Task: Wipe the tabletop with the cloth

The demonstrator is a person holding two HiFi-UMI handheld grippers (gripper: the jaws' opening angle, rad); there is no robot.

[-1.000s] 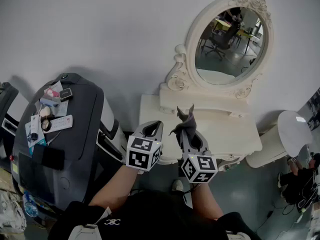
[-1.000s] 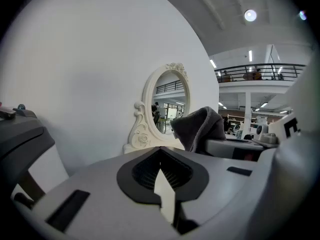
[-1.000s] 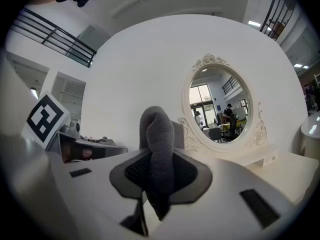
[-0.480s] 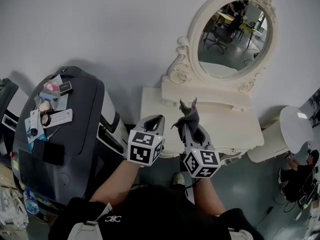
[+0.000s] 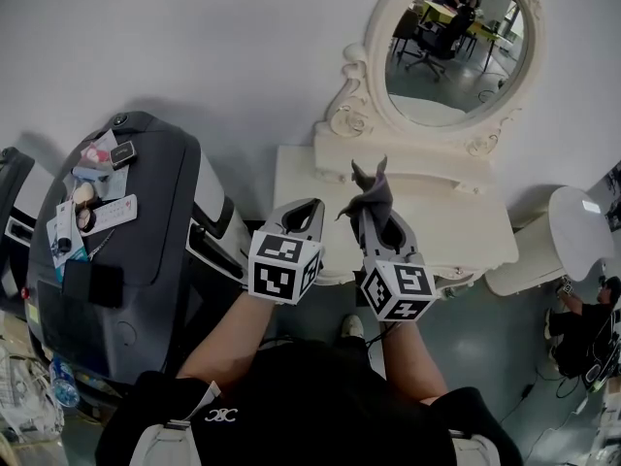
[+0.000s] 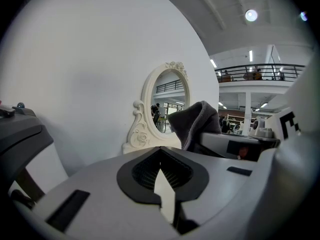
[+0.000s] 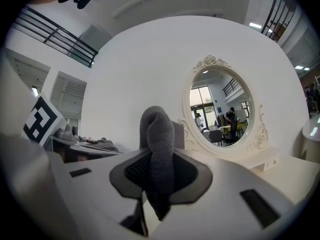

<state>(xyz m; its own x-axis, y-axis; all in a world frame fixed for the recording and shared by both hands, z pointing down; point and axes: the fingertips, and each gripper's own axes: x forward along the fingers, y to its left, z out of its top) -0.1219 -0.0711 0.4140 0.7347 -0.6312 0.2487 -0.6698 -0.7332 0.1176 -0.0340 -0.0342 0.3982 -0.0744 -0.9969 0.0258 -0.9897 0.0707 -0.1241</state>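
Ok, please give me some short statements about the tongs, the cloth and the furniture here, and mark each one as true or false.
1. The right tongs are shut on the grey cloth. True.
2. The left tongs hold a second cloth. False: they are shut with nothing between them.
3. The mirror on the white dressing table is square. False: it is oval.
4. A bulky dark grey object stands to the left of the white dressing table. True.
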